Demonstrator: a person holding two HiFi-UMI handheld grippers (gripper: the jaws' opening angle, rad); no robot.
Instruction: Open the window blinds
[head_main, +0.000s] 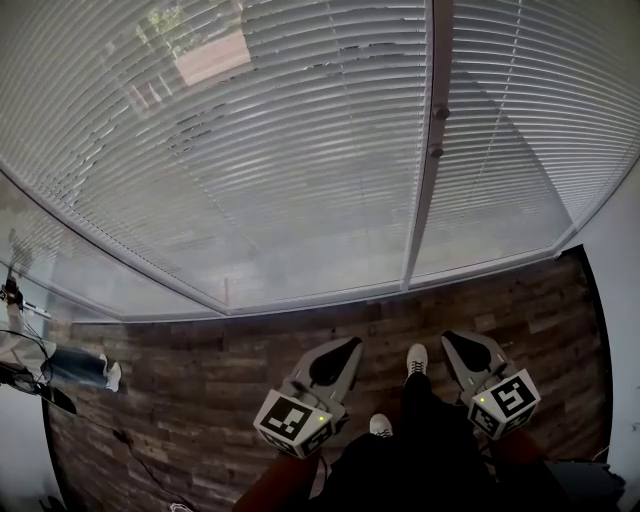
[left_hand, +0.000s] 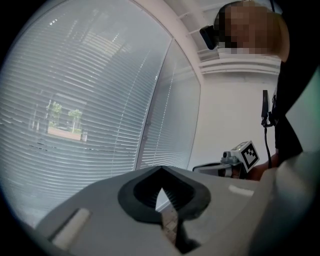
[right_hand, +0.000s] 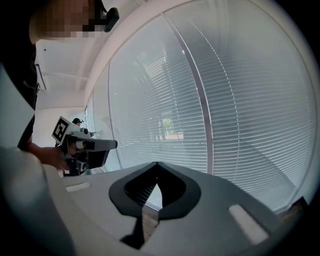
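White slatted blinds (head_main: 300, 150) cover two window panes split by an upright white mullion (head_main: 430, 200), which carries two small knobs (head_main: 440, 113). The slats are tilted so that blurred greenery and a building show through. My left gripper (head_main: 350, 342) and right gripper (head_main: 448, 335) hover low over the floor, short of the sill, and both point at the window. Each has its tips together with nothing between them. The blinds (left_hand: 90, 110) fill the left gripper view beyond the shut left gripper (left_hand: 161, 167). In the right gripper view they (right_hand: 240, 100) rise beyond the shut right gripper (right_hand: 156, 163).
Dark wooden floor (head_main: 200, 370) runs up to the white sill (head_main: 300, 300). My white shoes (head_main: 416, 358) stand between the grippers. A tripod, cables and another person's legs (head_main: 85, 368) are at the left. A white wall (head_main: 620, 280) closes the right side.
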